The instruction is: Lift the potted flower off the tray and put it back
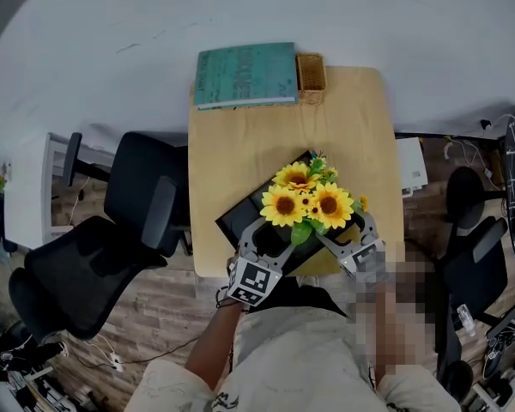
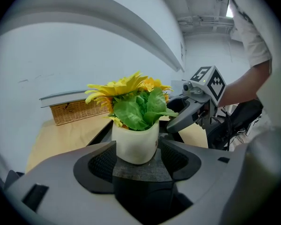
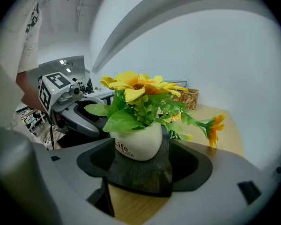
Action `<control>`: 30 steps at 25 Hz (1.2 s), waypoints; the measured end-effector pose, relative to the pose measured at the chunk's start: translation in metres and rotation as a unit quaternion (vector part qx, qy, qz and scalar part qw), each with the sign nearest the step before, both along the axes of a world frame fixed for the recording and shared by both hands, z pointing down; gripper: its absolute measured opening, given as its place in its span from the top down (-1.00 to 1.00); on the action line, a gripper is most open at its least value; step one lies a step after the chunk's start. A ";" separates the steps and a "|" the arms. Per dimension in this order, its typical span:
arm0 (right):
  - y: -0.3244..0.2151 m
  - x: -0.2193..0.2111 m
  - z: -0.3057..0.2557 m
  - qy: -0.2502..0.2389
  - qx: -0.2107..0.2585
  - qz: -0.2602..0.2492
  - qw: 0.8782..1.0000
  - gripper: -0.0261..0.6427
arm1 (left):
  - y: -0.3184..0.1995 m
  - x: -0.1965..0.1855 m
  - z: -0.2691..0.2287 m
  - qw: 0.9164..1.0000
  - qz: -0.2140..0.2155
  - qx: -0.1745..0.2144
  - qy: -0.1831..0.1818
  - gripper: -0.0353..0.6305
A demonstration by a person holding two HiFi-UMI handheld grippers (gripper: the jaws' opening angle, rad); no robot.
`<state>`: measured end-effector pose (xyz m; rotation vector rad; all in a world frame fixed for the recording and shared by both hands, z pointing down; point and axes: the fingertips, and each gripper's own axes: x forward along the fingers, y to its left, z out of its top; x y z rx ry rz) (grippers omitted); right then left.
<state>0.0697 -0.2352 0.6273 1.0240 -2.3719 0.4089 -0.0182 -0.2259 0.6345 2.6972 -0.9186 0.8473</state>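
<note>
A big pale wood table [image 1: 240,153] fills the middle. A black office chair [image 1: 112,247] stands just off its left side. A black tray [image 1: 240,217] lies at a slant close to the table's near edge. At the far edge lies a green book [image 1: 245,75], with a small woven basket [image 1: 311,71] just beside it on the right.

The potted flower [image 1: 305,202] stands upright on the tray. The left gripper [image 1: 270,240] and the right gripper [image 1: 348,234] reach in from the near side, one on each side of it. Both have their jaws spread wide. The flower's pot [image 3: 138,144] sits between each pair but is not squeezed.

From above, the yellow blooms hide the pot. Only the gripper views show it, white and round. The right gripper view alone shows the red word "Life" on it, and the left gripper view shows a plain side.

Bare table lies open between the tray and the book. The near edge is crowded with both grippers.
</note>
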 end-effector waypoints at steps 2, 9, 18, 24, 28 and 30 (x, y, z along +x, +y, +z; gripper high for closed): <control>-0.004 -0.002 0.003 0.008 -0.002 -0.006 1.000 -0.12 | -0.004 0.002 0.002 1.000 0.005 -0.002 -0.001 0.06; -0.013 -0.011 0.011 0.025 -0.009 -0.034 0.999 -0.17 | -0.017 0.009 0.005 0.999 0.033 0.000 -0.004 0.06; -0.015 -0.021 0.018 0.071 -0.005 -0.056 0.996 -0.16 | -0.022 0.010 0.006 0.999 0.053 -0.001 -0.001 0.06; -0.014 -0.023 0.019 0.076 -0.006 -0.047 0.996 -0.16 | -0.022 0.009 0.007 0.999 0.050 -0.001 0.002 0.06; -0.015 -0.023 0.018 0.075 -0.005 -0.044 0.996 -0.16 | -0.023 0.008 0.006 0.999 0.049 0.001 0.002 0.06; -0.016 -0.021 0.018 0.075 -0.005 -0.041 0.996 -0.16 | -0.024 0.010 0.006 0.999 0.048 0.001 0.001 0.06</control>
